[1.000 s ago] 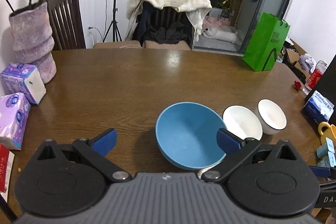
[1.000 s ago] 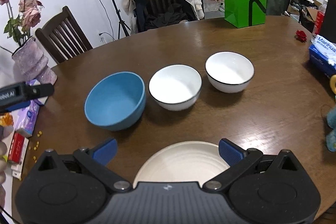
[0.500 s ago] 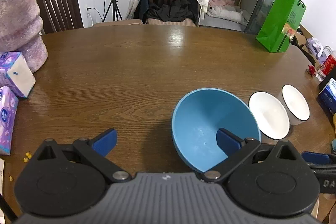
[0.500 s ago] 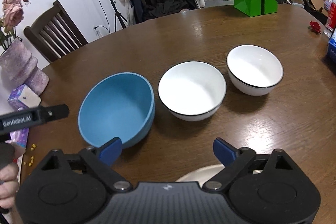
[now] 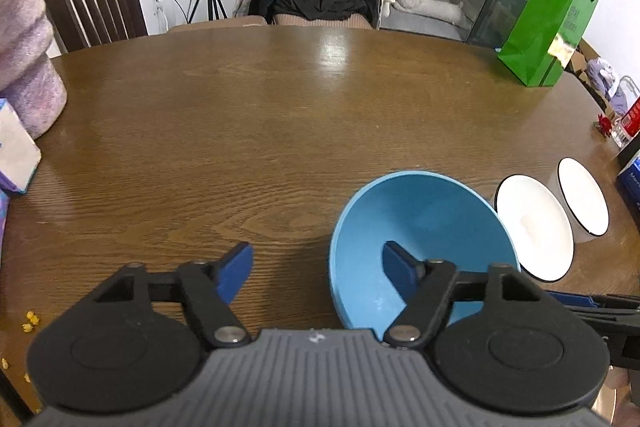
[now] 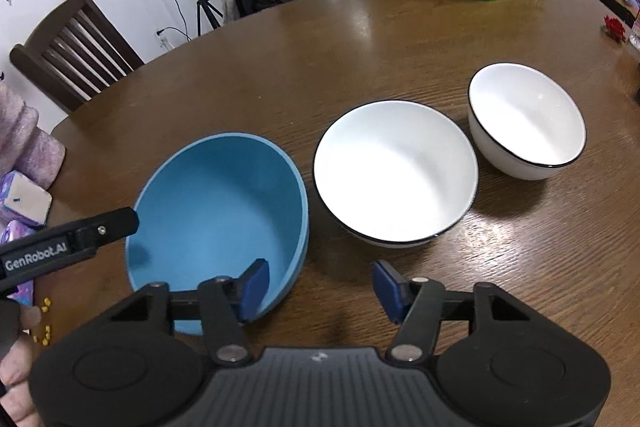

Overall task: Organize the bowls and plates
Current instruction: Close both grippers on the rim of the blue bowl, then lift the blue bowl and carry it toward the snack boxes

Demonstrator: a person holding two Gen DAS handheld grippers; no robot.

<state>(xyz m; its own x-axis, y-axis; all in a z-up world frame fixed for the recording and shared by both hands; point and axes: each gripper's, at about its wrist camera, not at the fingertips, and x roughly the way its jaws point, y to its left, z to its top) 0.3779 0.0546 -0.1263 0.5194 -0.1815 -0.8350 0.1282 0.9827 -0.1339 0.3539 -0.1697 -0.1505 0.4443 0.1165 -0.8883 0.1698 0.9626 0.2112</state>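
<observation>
Both grippers straddle the blue bowl [image 6: 224,211] rim: left gripper [image 5: 316,269] and right gripper [image 6: 320,291] jaws closing (pads not yet pressing), white bowls [image 6: 394,173] beside it.

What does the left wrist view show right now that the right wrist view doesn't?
Only the left wrist view: the left hand-held gripper from behind, straddling the blue bowl's near-left rim, one finger inside and one outside, jaws just closing but not yet pressing.

Only the right wrist view: the right hand-held gripper straddling the bowl's right rim, also closing without contact, and both white bowls' insides seen openly, the nearer and the farther.

Both: all three bowls, the green bag, the wooden table.
</observation>
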